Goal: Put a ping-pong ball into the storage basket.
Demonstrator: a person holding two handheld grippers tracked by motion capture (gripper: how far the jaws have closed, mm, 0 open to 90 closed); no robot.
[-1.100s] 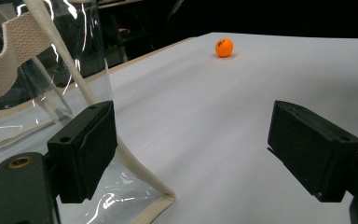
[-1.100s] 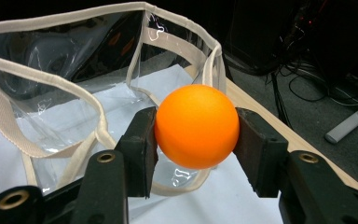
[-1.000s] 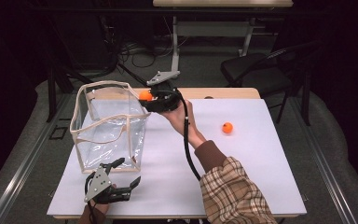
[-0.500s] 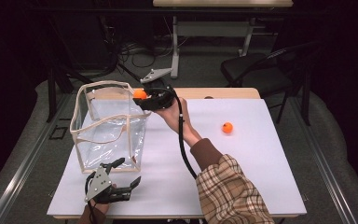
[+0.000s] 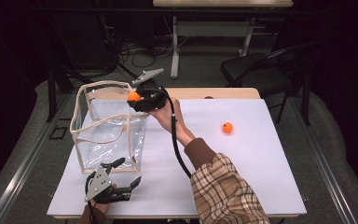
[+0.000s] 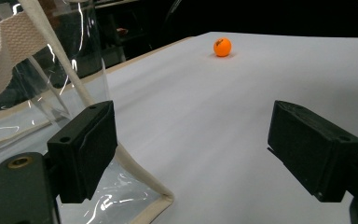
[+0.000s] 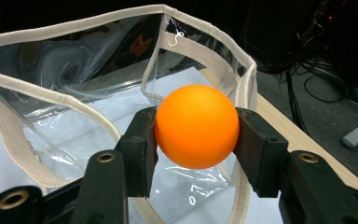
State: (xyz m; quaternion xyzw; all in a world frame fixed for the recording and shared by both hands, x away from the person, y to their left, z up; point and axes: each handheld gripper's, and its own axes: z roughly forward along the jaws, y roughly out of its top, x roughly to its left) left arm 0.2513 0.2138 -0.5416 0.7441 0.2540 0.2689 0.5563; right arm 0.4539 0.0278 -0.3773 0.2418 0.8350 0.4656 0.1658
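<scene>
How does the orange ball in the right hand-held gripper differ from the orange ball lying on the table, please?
The held ball is clamped between the jaws of the right hand-held gripper, while the loose ball is touched by nothing. The held ball is up in the air at the rim of the clear bag; the loose ball rests on the white table, well apart from the bag. Both are plain orange, round and look alike in size.
</scene>
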